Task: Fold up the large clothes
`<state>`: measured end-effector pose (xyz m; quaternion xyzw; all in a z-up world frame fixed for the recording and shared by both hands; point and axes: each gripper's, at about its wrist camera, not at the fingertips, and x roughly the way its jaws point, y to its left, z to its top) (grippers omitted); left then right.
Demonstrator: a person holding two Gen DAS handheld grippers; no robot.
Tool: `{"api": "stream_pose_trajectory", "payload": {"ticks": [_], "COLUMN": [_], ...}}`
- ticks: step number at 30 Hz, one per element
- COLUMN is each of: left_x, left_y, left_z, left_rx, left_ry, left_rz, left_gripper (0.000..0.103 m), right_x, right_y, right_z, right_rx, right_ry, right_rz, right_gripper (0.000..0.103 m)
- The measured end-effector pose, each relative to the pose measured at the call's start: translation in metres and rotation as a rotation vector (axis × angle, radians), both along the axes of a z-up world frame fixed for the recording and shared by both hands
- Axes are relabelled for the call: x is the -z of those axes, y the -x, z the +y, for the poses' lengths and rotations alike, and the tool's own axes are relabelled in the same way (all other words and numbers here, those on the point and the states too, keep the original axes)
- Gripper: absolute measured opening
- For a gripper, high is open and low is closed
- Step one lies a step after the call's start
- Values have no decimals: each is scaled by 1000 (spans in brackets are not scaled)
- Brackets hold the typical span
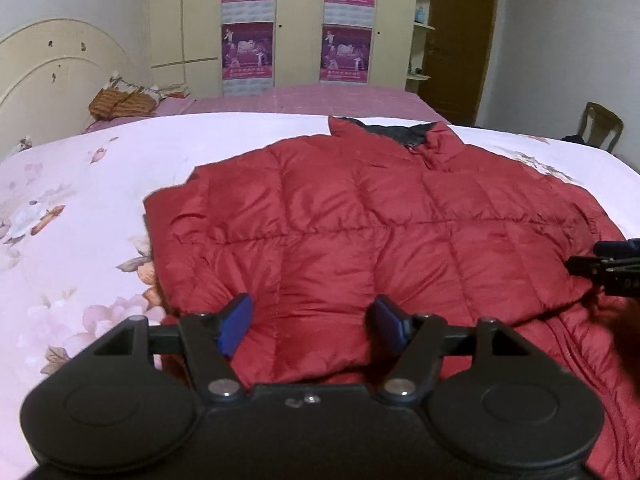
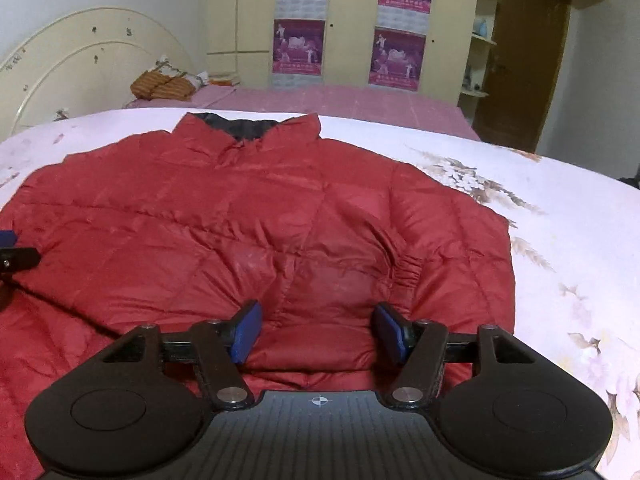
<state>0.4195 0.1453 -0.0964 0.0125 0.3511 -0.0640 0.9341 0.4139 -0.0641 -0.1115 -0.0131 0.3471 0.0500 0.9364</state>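
While tilted downward, tools point(image 1: 312, 322) point(image 2: 318, 330) agape.

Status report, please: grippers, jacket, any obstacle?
Left gripper open, right gripper open, both over near hem. Red jacket flat on bed, sleeves folded in. Nothing in the way.

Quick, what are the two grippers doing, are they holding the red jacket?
Left gripper: open over the red jacket, holding nothing.
Right gripper: open over the jacket too, holding nothing.
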Motion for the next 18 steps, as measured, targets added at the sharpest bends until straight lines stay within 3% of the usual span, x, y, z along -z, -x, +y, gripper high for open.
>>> {"api": "stream_pose_trajectory", "payload": {"ticks": [6, 9, 12, 13, 16, 17, 18], "left_x": [1, -7, -11, -13, -14, -14, -14], "left_y": [0, 7, 21, 29, 51, 58, 65], "left_z": [6, 9, 18, 21, 35, 41, 47], "left_rx": [20, 18, 7, -10, -31, -38, -46], "left_ry": [-28, -23, -8, -18, -23, -21, -17], "left_rz": [13, 0, -9, -13, 3, 17, 33], "left_gripper": [66, 66, 81, 93, 96, 97, 97], "right_x": [4, -12, -22, -24, -32, -34, -35], "right_y": [-6, 5, 24, 31, 56, 64, 73], "right_z": [-1, -11, -23, -26, -40, -46, -52], "right_rx": [23, 57, 89, 89, 98, 110, 127], "right_ry": [12, -49, -84, -91, -105, -109, -116], "right_rz": [11, -16, -18, -15, -3, 1, 3], "right_gripper": [61, 61, 61, 61, 61, 65, 88]}}
